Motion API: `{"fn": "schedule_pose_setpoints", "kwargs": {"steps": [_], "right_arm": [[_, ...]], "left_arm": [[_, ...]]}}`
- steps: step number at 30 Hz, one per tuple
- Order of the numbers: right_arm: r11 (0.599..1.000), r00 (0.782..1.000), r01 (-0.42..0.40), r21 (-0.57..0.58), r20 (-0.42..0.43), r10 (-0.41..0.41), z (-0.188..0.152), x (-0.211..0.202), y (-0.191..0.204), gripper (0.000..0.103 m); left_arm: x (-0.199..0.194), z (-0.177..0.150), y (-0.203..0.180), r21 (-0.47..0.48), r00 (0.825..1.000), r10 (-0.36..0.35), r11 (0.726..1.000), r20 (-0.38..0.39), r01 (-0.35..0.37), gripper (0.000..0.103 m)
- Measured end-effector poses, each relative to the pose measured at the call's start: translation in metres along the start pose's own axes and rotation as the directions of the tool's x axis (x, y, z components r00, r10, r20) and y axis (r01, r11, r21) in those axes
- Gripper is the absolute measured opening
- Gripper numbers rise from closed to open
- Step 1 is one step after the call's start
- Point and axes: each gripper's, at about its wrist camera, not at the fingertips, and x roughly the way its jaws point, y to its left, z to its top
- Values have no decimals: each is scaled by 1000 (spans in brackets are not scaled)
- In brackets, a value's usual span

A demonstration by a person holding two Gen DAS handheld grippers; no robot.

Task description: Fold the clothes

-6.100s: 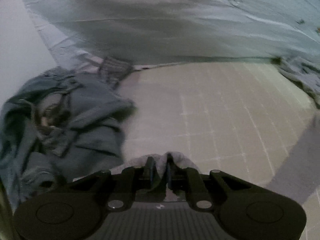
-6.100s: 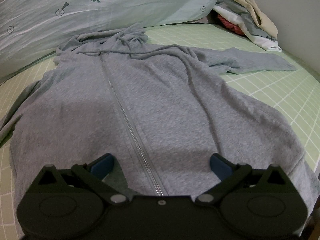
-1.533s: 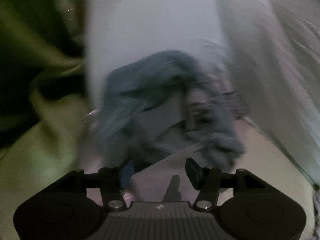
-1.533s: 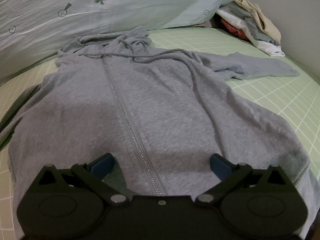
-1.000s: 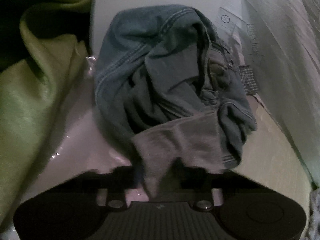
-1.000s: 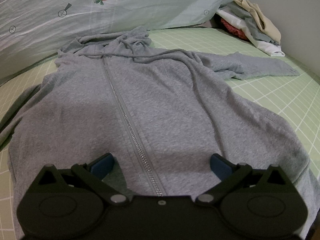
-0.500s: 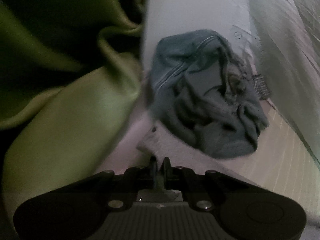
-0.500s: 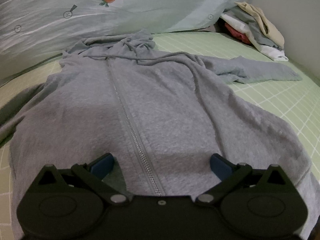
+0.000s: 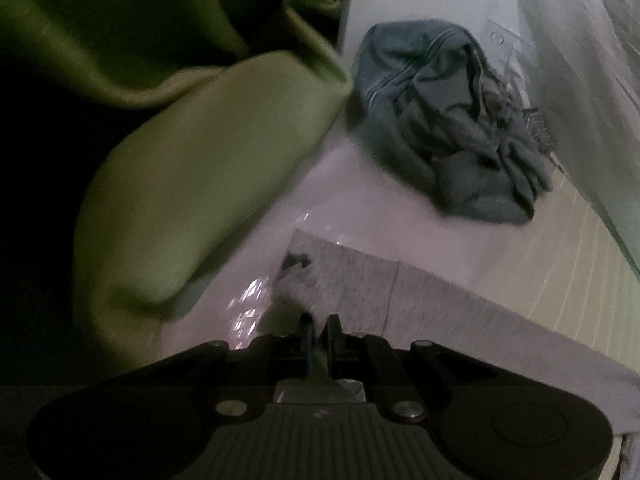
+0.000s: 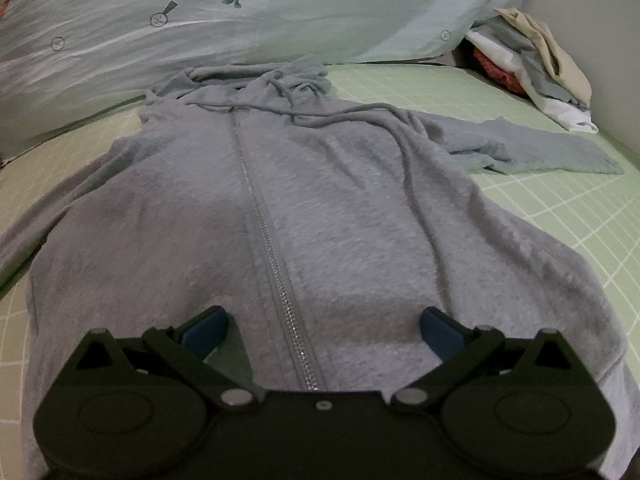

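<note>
A grey zip hoodie [image 10: 304,208] lies flat, front up, on the green checked sheet [image 10: 568,216], its hood toward the duvet and one sleeve [image 10: 536,152] spread out to the right. My right gripper [image 10: 322,330] hovers open over the hem, a blue pad on each side of the zip, gripping nothing. In the left wrist view my left gripper [image 9: 318,322] is shut on the cuff end of the other grey sleeve [image 9: 400,292], which stretches away to the lower right as a flat band.
A crumpled blue denim garment [image 9: 448,120] lies beyond the left gripper beside a white wall. Green fabric [image 9: 192,168] bulges at the left. A pale duvet with carrot prints [image 10: 240,12] lines the back of the bed. A pile of clothes [image 10: 532,52] sits at the back right.
The left gripper has closed on the grey sleeve cuff and drawn it away from the denim garment, which now sits farther off at the upper right. The right gripper has held its place, still open.
</note>
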Motion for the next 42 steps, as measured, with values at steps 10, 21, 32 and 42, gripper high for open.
{"fn": "schedule_pose_setpoints", "kwargs": {"steps": [10, 21, 32, 42], "right_arm": [[997, 999, -53, -49, -9, 53, 1, -1, -4, 103], [950, 947, -312, 32, 92, 308, 35, -16, -85, 103], [982, 983, -181, 60, 19, 180, 86, 45, -265, 103], [997, 996, 17, 73, -93, -11, 136, 126, -388, 103]], "left_arm": [[-12, -23, -19, 33, 995, 88, 996, -34, -87, 45], [-84, -75, -153, 371, 985, -78, 929, 157, 15, 89], [-130, -265, -316, 677, 966, -254, 703, -48, 218, 91], [-111, -353, -364, 606, 978, -138, 769, -157, 206, 91]]}}
